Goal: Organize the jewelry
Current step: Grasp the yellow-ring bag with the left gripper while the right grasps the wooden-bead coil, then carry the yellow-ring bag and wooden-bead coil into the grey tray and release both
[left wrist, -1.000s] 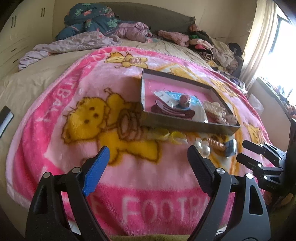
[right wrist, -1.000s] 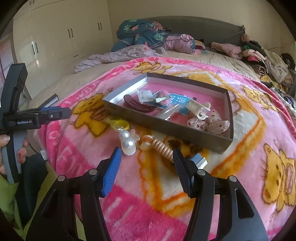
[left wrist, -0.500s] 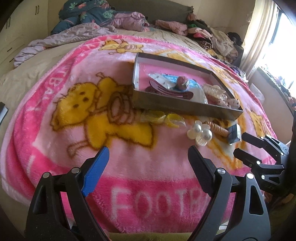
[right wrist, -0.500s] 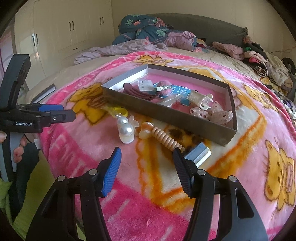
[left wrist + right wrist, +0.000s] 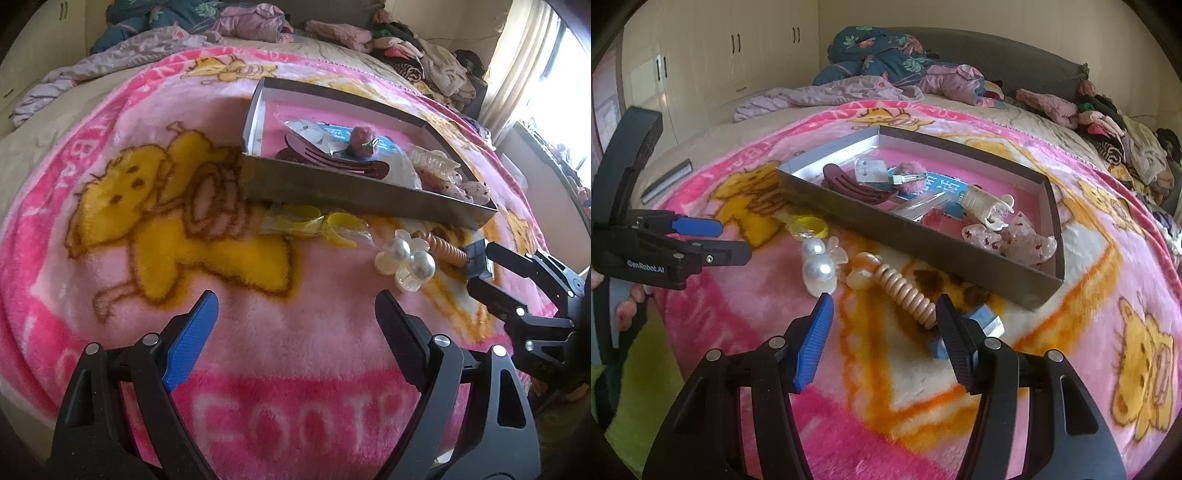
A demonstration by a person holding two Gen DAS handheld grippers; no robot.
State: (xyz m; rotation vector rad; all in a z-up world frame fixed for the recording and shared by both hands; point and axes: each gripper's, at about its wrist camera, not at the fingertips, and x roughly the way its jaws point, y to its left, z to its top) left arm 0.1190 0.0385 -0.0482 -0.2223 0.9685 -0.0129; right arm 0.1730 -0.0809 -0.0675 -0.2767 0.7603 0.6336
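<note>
Jewelry tray laid on blanket, pearl clip at its 6 o'clock, left gripper spread wide, empty, right gripper half open, empty, wardrobe seen only from right wrist.

A bed carries a pink cartoon-bear blanket and heaped clothes. On the blanket lie a shallow tray, pearl clip, beaded clip, yellow rings and a blue box.

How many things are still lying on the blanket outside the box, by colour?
Yellow: 2, the bagged ring and the open ring
Pearly white: 1, the pearl clip
Tan: 1, the spiral clip
Blue: 1, the small box
Total: 5
</note>
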